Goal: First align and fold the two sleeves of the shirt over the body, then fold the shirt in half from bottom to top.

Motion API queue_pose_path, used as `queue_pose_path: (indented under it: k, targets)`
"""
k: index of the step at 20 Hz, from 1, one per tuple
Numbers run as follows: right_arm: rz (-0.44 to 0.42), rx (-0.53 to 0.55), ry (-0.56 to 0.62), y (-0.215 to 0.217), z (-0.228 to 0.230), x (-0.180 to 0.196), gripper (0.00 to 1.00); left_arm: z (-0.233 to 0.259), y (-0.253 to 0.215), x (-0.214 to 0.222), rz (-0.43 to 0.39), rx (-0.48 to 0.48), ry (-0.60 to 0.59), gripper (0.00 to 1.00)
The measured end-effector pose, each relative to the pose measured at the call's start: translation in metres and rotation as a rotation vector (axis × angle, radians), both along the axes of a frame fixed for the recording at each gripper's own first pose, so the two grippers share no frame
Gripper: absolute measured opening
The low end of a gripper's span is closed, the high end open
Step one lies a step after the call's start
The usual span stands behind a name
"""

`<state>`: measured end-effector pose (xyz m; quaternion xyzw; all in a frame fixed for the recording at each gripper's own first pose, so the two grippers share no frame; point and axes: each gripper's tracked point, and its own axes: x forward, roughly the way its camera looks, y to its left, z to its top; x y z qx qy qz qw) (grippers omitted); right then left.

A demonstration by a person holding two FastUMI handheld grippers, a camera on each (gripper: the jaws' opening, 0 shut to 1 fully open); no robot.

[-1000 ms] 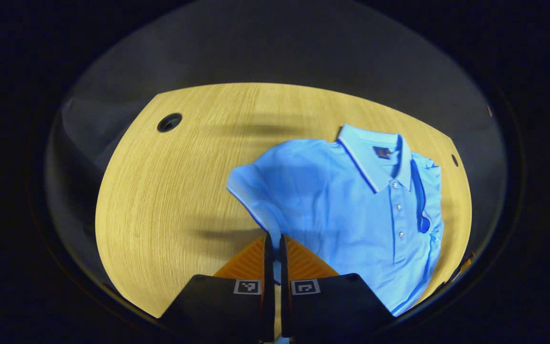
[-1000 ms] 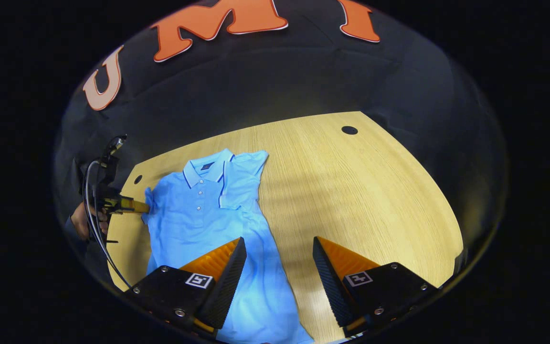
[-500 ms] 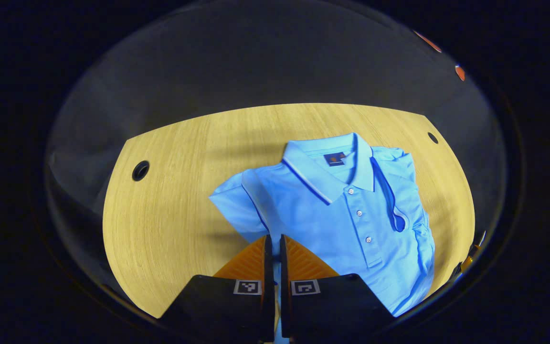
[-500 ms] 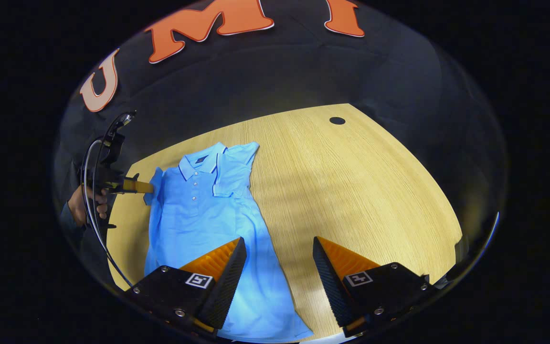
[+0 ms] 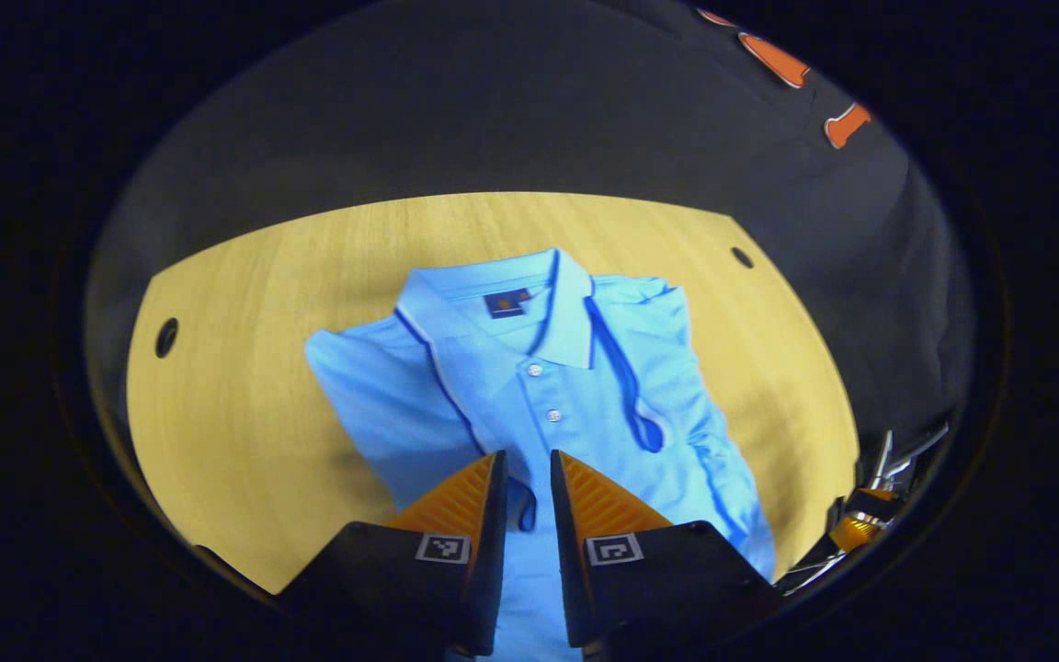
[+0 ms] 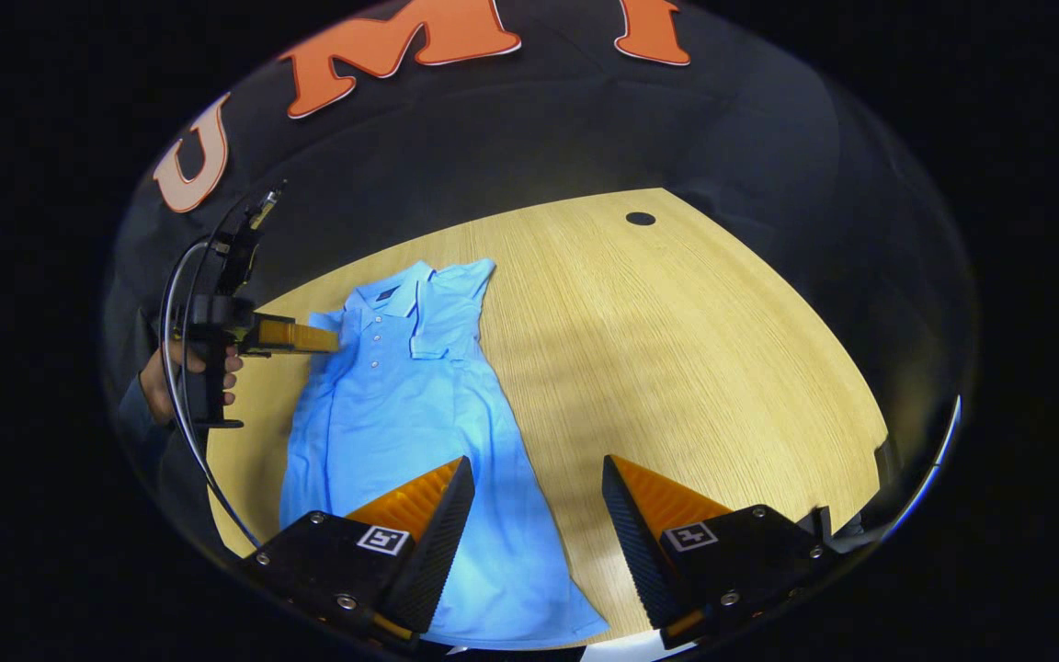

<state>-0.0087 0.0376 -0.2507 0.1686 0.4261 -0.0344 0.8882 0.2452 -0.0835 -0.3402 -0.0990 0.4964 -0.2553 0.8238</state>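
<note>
Blue polo shirt (image 5: pixel 539 386) lies flat on the wooden tabletop (image 5: pixel 244 405), collar (image 5: pixel 493 294) toward the booth wall. A small dark label (image 5: pixel 505 302) with an orange mark sits inside the collar; any writing on it is too small to read. Square black-and-white markers sit on each finger block.

Left gripper (image 5: pixel 524 478), left gripper view: fingers parted by a narrow gap, hovering above the shirt just below the button placket (image 5: pixel 539 395). A dark-trimmed sleeve edge shows in the gap; whether the fingers touch it cannot be told. One sleeve (image 5: pixel 382 395) is folded in over the shirt's body on one side of the collar, the other sleeve (image 5: pixel 649 368) on the opposite side, its dark trim running beside the placket.

Right gripper (image 6: pixel 537 487), right gripper view: fingers spread wide, holding nothing, above the shirt's hem end. One finger hangs over the lower cloth (image 6: pixel 438 515), the other over bare tabletop (image 6: pixel 677 368) beside the shirt. Beyond the shirt, by the collar, a hand (image 6: pixel 162 382) holds the left gripper (image 6: pixel 332 340), its tips at the shirt's shoulder edge.
</note>
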Motion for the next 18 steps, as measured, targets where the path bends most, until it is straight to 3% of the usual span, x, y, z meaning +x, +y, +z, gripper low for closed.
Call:
queue_pose_path:
  k: [2,3,5,7,18]
  targets:
    - [0.020,0.017,-0.002,0.004,0.000,-0.004,0.85,0.019,0.009,-0.012,0.013,-0.027,-0.038,0.50]
    - [0.033,0.027,-0.001,0.007,0.001,-0.009,0.85,0.024,0.014,-0.019,0.022,-0.035,-0.053,0.66]
    - [0.058,0.027,-0.012,0.009,0.002,-0.015,0.85,0.032,0.031,-0.039,0.047,-0.019,-0.072,0.78]
    - [0.087,0.026,-0.014,0.011,0.002,-0.026,0.86,0.035,0.049,-0.063,0.078,0.014,-0.082,0.97]
    - [0.255,-0.010,0.032,0.031,-0.028,-0.103,0.85,0.013,0.098,-0.240,0.211,0.051,-0.018,1.00]
